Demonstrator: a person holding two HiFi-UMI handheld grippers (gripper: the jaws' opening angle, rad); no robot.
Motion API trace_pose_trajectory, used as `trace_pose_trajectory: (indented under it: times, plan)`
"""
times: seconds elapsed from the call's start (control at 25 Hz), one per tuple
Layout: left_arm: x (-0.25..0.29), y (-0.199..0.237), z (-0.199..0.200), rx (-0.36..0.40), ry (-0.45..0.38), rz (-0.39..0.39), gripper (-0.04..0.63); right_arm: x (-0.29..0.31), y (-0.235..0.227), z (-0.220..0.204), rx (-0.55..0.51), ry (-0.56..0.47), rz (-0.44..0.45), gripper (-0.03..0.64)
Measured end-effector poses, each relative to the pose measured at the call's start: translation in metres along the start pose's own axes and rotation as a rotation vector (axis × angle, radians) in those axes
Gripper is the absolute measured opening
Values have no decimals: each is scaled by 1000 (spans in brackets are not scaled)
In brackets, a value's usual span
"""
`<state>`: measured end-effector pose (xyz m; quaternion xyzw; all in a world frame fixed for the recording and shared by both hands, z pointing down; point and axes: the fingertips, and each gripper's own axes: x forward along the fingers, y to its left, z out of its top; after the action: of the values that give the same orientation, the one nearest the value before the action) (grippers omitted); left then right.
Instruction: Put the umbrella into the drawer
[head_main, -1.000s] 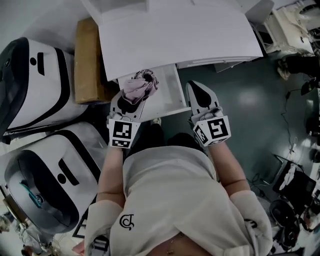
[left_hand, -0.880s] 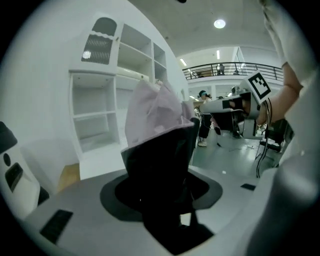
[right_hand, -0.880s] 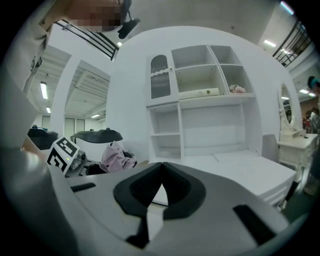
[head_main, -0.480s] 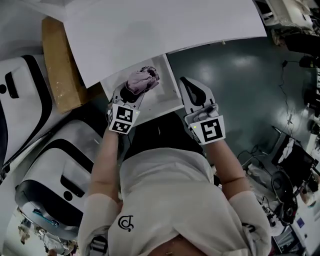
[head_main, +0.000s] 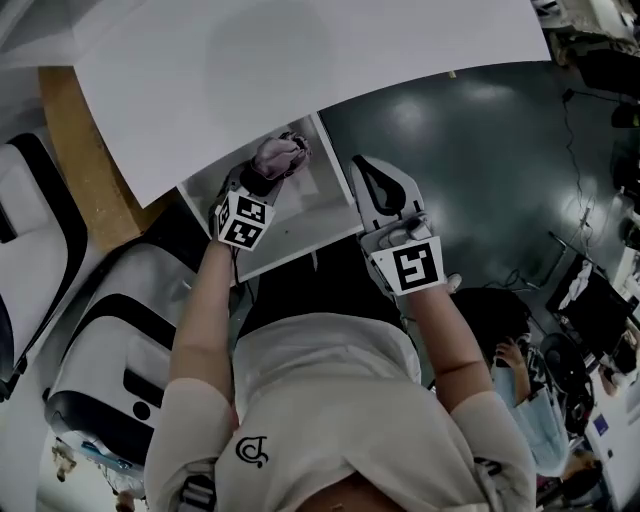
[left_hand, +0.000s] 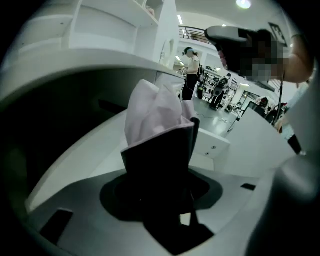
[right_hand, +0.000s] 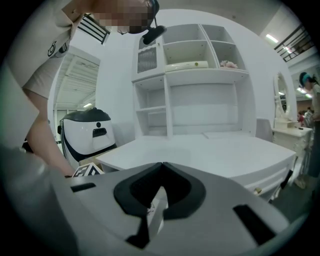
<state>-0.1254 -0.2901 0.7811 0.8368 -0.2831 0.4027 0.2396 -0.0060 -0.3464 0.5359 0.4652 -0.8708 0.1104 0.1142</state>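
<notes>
The umbrella (head_main: 280, 157) is a folded pale pink bundle with a black part. My left gripper (head_main: 262, 180) is shut on it and holds it inside the open white drawer (head_main: 300, 252), close under the edge of the white desk top (head_main: 300, 70). In the left gripper view the umbrella (left_hand: 155, 112) sticks up from between the jaws, with the drawer's white floor (left_hand: 100, 150) below it. My right gripper (head_main: 378, 185) hovers just right of the drawer's right side, shut and empty. In its own view the right gripper (right_hand: 160, 165) has its tips touching, facing the desk top (right_hand: 210, 150).
White and black rounded machines (head_main: 110, 330) and a brown cardboard box (head_main: 85, 170) stand to the left of the drawer. Dark green floor (head_main: 470, 150) lies to the right, with a seated person (head_main: 520, 400) and cables at the far right. A white shelf unit (right_hand: 190, 75) rises behind the desk.
Both grippers have sunk. The left one has carried the umbrella down and forward into the drawer, under the desk's edge. The right one has stayed beside the drawer.
</notes>
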Motion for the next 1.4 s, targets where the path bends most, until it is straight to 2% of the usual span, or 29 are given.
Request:
trace_pose_trajectory:
  times: [0.12,0.32,0.64,0.8,1.0,1.16,1.4]
  plan:
    - [21,-6,-13,30,83,-23,229,0,-13,-16,19,25,-26,6]
    - [48,-9,-24,70,197,-46,230,3,-35,-32,124,53,-61,6]
    - [52,-5,-31,50,214,-45,243,6,-36,-40,130,70,-58,6]
    - [47,-9,-32,22,231,-32,304,5,-29,-32,117,70,-47,6]
    - [23,-9,8,-92,123,11,325,6,-25,-9,89,53,-6,6]
    - [-14,-9,41,-93,43,67,315,1,-14,15,67,24,30,6]
    - [-74,4,85,-134,-92,190,74,-4,0,51,13,-26,82,6]
